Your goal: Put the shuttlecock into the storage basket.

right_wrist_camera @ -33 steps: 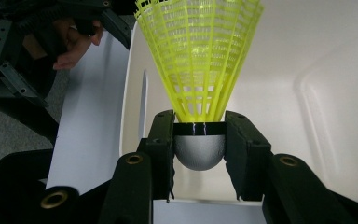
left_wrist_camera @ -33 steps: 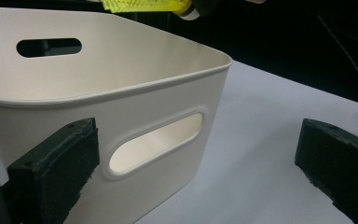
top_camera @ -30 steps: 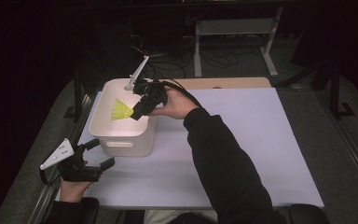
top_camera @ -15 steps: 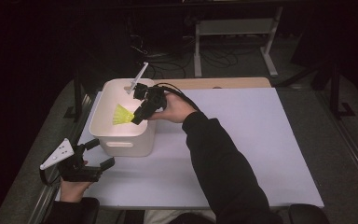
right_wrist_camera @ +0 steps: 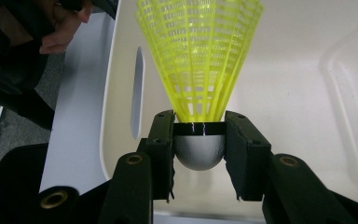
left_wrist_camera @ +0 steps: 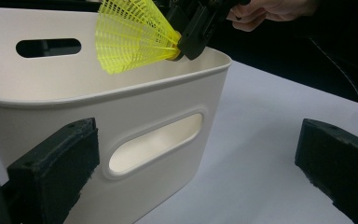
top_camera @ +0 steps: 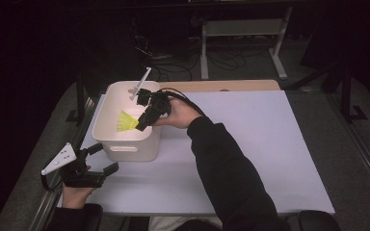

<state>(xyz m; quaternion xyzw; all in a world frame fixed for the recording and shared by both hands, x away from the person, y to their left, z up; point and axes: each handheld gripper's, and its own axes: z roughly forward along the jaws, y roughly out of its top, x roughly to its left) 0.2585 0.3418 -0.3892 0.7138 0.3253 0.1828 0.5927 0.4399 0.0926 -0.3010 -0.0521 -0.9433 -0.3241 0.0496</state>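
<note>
A yellow plastic shuttlecock (top_camera: 124,121) with a grey rounded head (right_wrist_camera: 199,151) hangs over the inside of a white plastic bin (top_camera: 130,149). My right gripper (top_camera: 142,126) is shut on the head, and the skirt points away from the jaws toward the bin's left wall. In the right gripper view the pads (right_wrist_camera: 164,140) clamp the head from both sides. My left gripper (top_camera: 104,158) rests open near the table's front left corner, aimed at the bin's near wall (left_wrist_camera: 168,93) with nothing between its jaws. In the left gripper view the shuttlecock (left_wrist_camera: 130,35) shows above the rim.
The bin stands at the left of a white sheet (top_camera: 270,144) that covers the table. A wooden strip (top_camera: 231,85) runs along the far edge. Behind it stand a metal frame (top_camera: 241,33) and loose cables on the floor. A dark post (top_camera: 80,91) rises left of the bin.
My right gripper has shifted slightly toward the near side with the shuttlecock, staying over the bin. The left gripper has kept still.
</note>
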